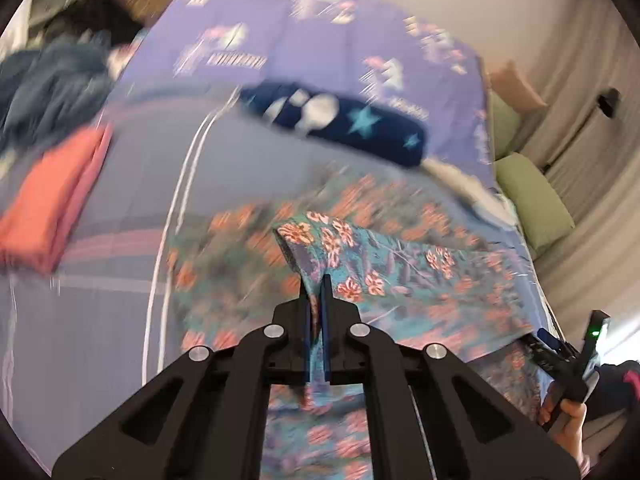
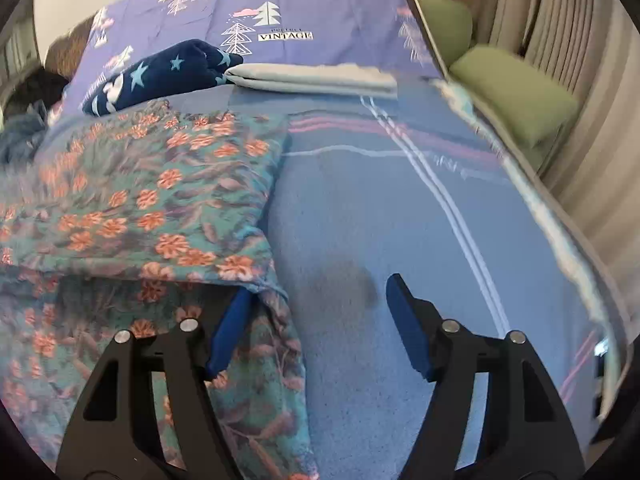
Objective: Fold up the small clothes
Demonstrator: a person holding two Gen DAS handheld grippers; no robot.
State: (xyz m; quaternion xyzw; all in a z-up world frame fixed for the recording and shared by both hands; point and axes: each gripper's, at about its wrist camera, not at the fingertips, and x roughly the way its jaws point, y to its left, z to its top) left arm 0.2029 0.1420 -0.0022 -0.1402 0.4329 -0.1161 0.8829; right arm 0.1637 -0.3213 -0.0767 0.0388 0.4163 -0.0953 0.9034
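Pinched between the narrow blue pads of the left tool (image 1: pixel 316 292) is a fold of the teal cotton garment printed with orange-pink flowers (image 1: pixel 360 264); its jaws are closed tight on the cloth, which rises from them to a tented peak. This garment spreads over the middle of the bed, on a blue-grey blanket with thin white and pink stripes (image 2: pixel 360 208). In the right wrist view one layer of it lies doubled over another, its folded edge running across just beyond the right tool (image 2: pixel 316 304). That tool stands wide: its left pad touches the garment's corner, its right pad hangs over bare blanket, and nothing is gripped. In the left wrist view a person's hand (image 1: pixel 570 424) holds the right tool at the garment's far right border.

Beyond the garment lie a dark navy fleece piece with pale stars (image 2: pixel 160 72) and, touching it, a flat folded pale grey cloth (image 2: pixel 316 78). Behind them is a lilac sheet printed with trees (image 2: pixel 320 8). A folded coral-pink cloth (image 1: pixel 52 204) sits well to the left, next to a heap of dark blue fabric (image 1: pixel 48 80). Right of the garment the blanket lies open as far as the bed's edge, where green cushions (image 2: pixel 516 96) and a beige curtain (image 2: pixel 592 80) stand.
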